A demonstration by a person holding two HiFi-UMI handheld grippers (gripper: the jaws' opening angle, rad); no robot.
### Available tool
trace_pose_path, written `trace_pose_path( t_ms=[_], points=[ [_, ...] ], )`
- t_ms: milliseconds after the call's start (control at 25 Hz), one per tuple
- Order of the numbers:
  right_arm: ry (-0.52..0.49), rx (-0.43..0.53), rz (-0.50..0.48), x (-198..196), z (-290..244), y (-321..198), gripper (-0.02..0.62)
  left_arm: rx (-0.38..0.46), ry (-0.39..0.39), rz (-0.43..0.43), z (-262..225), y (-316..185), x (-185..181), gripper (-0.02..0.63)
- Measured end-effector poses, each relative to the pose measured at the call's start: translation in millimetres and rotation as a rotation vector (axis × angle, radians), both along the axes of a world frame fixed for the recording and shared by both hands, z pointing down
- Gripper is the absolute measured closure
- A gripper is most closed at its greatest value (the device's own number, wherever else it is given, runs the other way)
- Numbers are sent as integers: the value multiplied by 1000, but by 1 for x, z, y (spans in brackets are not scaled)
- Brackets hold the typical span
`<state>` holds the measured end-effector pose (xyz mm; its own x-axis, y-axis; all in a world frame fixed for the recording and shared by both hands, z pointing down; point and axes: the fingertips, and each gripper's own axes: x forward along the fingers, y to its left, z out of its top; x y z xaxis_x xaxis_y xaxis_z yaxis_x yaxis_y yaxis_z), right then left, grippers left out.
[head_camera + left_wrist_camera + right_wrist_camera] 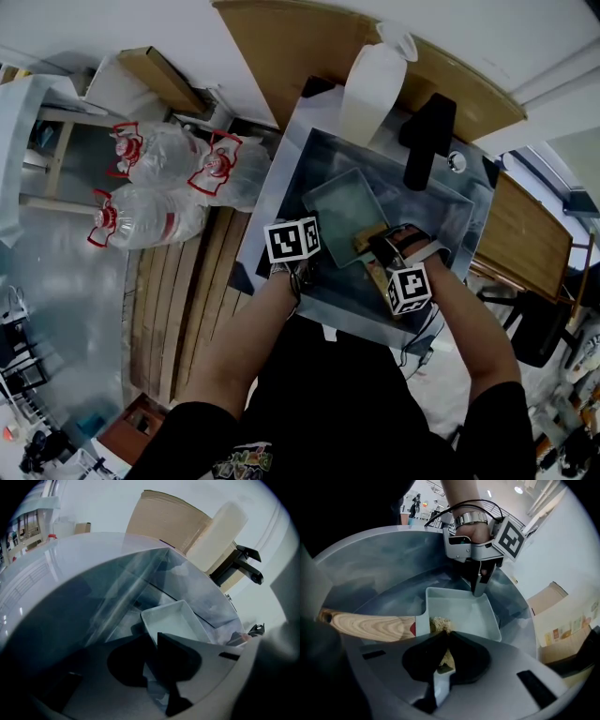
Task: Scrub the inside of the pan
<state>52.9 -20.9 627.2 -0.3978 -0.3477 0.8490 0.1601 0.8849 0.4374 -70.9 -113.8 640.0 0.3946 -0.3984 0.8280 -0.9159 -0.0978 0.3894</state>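
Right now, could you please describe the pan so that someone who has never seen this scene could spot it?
Find the steel sink under the black tap. Lying in it is the pan, its rim pinched by the left gripper. Nothing else there is a pale, shallow rectangle with a wooden handle.

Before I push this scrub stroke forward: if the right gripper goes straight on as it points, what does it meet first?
Likely the pan floor, under the sponge it holds. Further on is the far wall, where the left gripper clamps the rim. Depth is unclear.
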Motion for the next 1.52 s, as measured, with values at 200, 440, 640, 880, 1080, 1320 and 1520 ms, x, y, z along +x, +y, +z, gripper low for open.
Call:
trace_pose_path(
  t_ms=[200, 440, 640, 880, 1080, 1320, 1520],
  points=[
    [-10, 13, 33, -5, 1, -15, 566, 0, 1, 0, 0, 1, 0, 540],
    [-16, 0, 90, -11, 7, -41, 566, -3, 1, -1, -1, 1, 1, 540],
    [-17, -2, 108, -15, 9, -58, 568, -4, 1, -1, 0, 1, 0, 540],
    [-4, 41, 127, -25, 9, -83, 568, -8, 4, -1, 1, 1, 1, 540],
    [0, 87, 162, -35, 9, -106, 568, -6, 6, 0, 0, 1, 1, 540],
    [-2, 131, 194, -45, 9, -128, 568, -7, 14, 2, 1, 1, 3, 540],
    [-6, 157, 190, -50, 10, -136, 568, -10, 16, 3, 1, 1, 3, 540]
  ],
)
